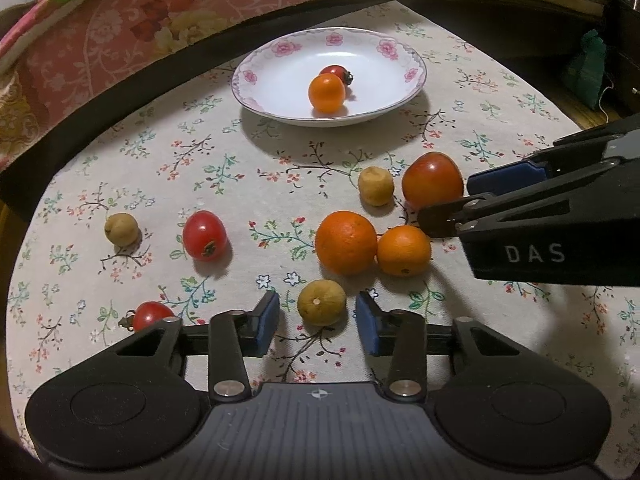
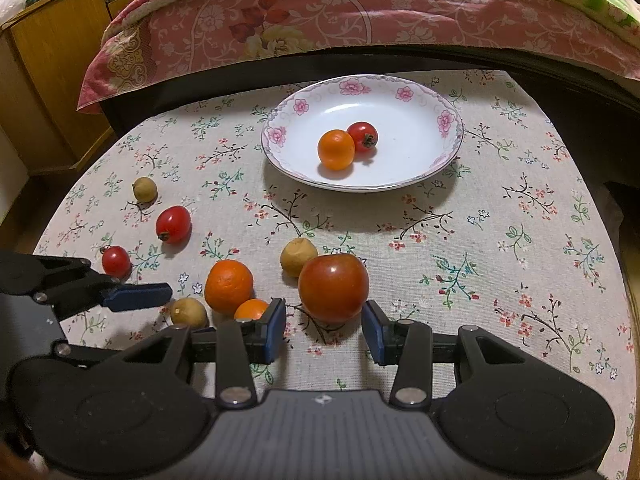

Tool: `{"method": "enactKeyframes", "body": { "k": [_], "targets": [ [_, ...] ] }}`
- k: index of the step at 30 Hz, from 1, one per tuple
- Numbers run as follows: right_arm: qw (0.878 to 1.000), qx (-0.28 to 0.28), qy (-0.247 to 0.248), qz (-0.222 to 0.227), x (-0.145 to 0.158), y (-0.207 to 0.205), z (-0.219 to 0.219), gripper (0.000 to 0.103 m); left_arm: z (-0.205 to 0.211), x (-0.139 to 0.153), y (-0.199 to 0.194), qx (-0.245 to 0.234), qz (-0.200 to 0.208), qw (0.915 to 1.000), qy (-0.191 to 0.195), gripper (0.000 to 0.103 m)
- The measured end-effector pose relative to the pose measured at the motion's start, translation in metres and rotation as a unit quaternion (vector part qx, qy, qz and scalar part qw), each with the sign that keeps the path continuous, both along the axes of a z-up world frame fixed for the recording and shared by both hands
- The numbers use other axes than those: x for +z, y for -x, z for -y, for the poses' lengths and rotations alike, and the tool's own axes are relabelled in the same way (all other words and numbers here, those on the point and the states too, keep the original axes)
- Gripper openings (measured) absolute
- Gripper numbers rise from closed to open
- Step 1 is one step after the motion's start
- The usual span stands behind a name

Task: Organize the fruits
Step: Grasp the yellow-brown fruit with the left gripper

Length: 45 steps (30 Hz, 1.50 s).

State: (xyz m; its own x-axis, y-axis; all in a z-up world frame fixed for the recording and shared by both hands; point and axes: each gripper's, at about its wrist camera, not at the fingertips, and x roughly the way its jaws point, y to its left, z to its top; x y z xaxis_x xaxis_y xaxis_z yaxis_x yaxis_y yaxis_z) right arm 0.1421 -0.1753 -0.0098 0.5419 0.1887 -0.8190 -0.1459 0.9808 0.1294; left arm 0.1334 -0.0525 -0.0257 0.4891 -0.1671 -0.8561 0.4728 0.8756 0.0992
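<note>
A white flowered plate at the back of the table holds a small orange and a cherry tomato. My left gripper is open around a yellow-green fruit; a gap shows on each side of it. My right gripper is open too, with a large red tomato just ahead of its tips and not pressed. In the left wrist view its fingers reach in from the right beside that tomato. A big orange and a small orange lie between the grippers.
Loose on the floral tablecloth are a beige fruit, a red tomato, another beige fruit and a cherry tomato. A bed with a pink quilt runs behind the table; a wooden cabinet stands at left.
</note>
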Motion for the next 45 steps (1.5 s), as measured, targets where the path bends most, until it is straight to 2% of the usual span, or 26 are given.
{"method": "enactKeyframes", "body": {
  "k": [3,8,45],
  "targets": [
    [1.000,0.000,0.000,0.000,0.000,0.000,0.000,0.036,0.000,0.000,0.001,-0.002,-0.001,1.0000,0.000,0.038],
    [1.000,0.001,-0.001,0.000,0.000,0.000,0.000,0.036,-0.003,0.003,0.001,0.001,-0.002,1.0000,0.005,0.034],
    [1.000,0.007,0.000,0.002,0.001,0.002,-0.002,0.036,-0.013,0.009,0.000,0.005,0.003,0.9999,0.013,0.033]
  ]
}}
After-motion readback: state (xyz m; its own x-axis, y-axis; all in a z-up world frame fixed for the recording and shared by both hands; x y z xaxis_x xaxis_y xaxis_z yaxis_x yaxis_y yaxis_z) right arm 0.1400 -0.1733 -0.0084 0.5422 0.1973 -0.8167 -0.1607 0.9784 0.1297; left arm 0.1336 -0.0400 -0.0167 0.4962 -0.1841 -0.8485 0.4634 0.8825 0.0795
